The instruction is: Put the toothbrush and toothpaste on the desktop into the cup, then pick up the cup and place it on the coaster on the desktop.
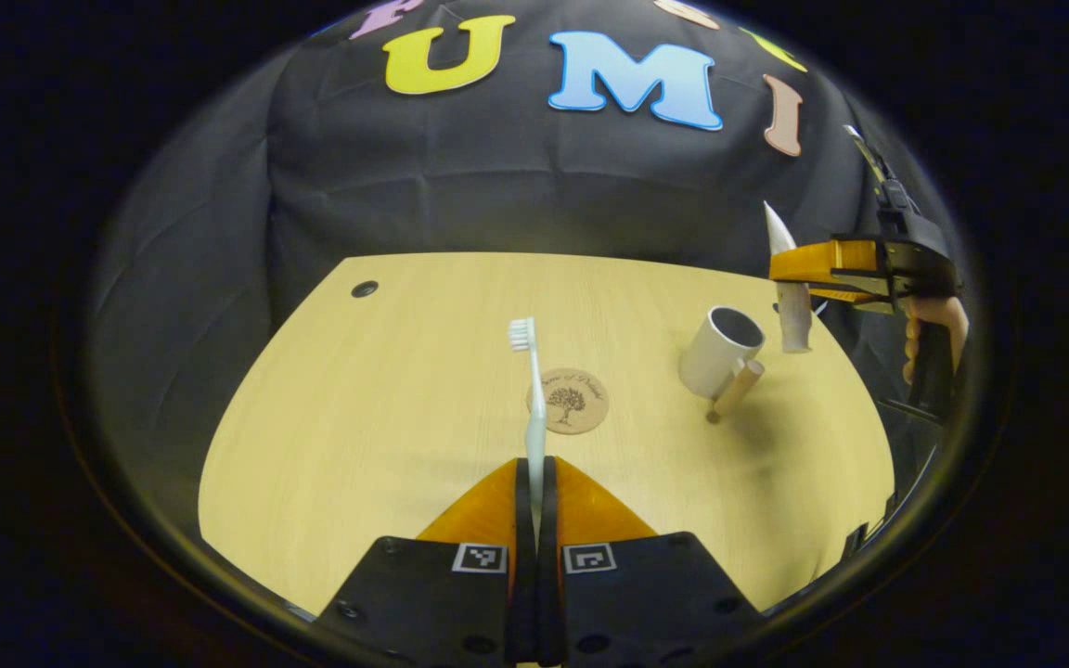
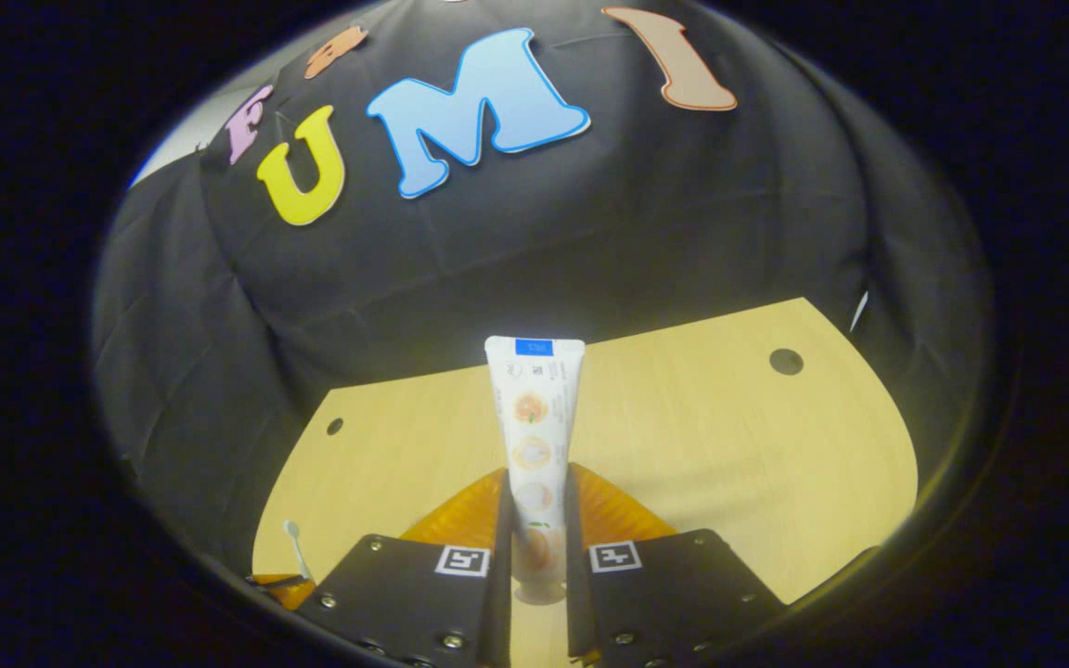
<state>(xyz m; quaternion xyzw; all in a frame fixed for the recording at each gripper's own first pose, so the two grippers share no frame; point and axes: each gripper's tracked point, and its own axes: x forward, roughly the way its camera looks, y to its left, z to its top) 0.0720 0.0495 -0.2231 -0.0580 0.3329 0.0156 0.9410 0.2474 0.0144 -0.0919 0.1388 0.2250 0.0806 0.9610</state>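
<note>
Overhead, one toothbrush (image 1: 534, 399), one toothpaste (image 2: 534, 436), one cup (image 1: 718, 353), one coaster (image 1: 569, 401)

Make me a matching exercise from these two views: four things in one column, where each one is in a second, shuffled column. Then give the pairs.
Things:
1. toothbrush
2. toothpaste
3. cup
4. coaster

Places:
A. lying flat on the desktop, nothing on it
B. held bristles-up in the left tongs
C. standing on the desktop, wooden handle toward the camera
D. clamped in the right tongs, off the desktop

Pairs: 1-B, 2-D, 3-C, 4-A
</note>
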